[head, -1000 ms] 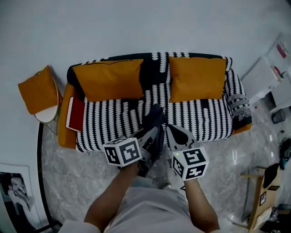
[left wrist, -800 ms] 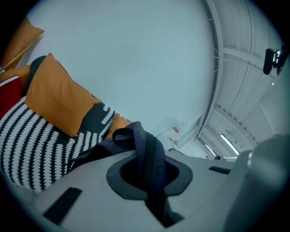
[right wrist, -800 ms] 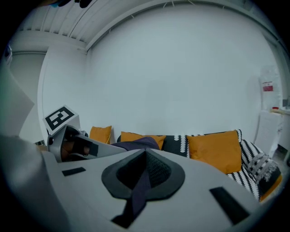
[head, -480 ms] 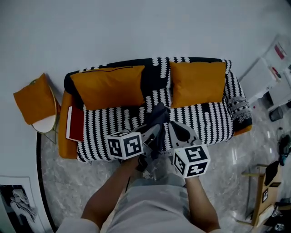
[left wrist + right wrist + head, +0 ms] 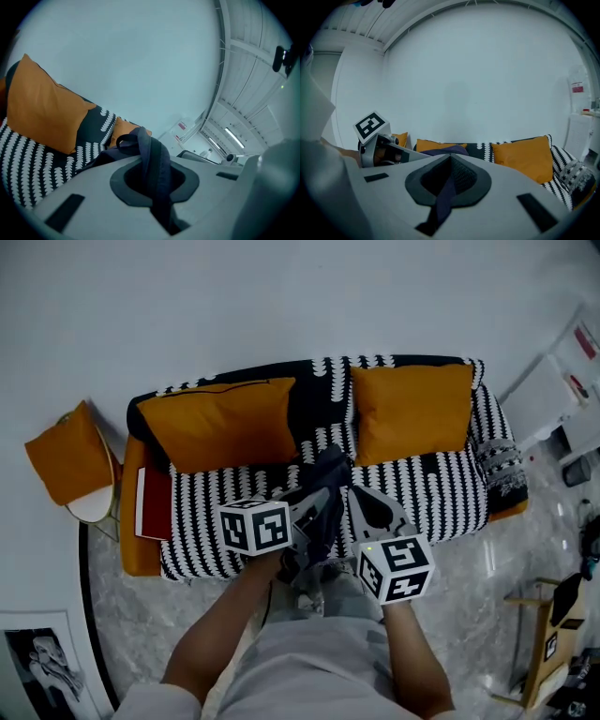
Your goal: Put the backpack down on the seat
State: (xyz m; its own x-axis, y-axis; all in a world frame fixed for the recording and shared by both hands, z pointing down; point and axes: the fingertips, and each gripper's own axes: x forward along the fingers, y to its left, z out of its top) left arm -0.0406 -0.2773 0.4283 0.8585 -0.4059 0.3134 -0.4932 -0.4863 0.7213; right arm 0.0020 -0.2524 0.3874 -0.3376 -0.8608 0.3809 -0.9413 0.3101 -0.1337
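Observation:
A dark backpack hangs over the front middle of the sofa seat, which has a black-and-white cover. My left gripper is shut on one dark strap, which runs between its jaws in the left gripper view. My right gripper is shut on another strap, seen pinched between its jaws in the right gripper view. Both grippers are side by side, close above the seat's front edge. Two orange cushions lean on the backrest behind the backpack. The bag's lower part is hidden by the grippers.
A red book lies at the sofa's left end. An orange cushion rests on a small round table left of it. A patterned cushion sits at the right end. White cabinets and a wooden stand are at the right.
Both grippers and the backpack have come closer to the sofa and stand further over the seat's front edge. Both grips are unchanged.

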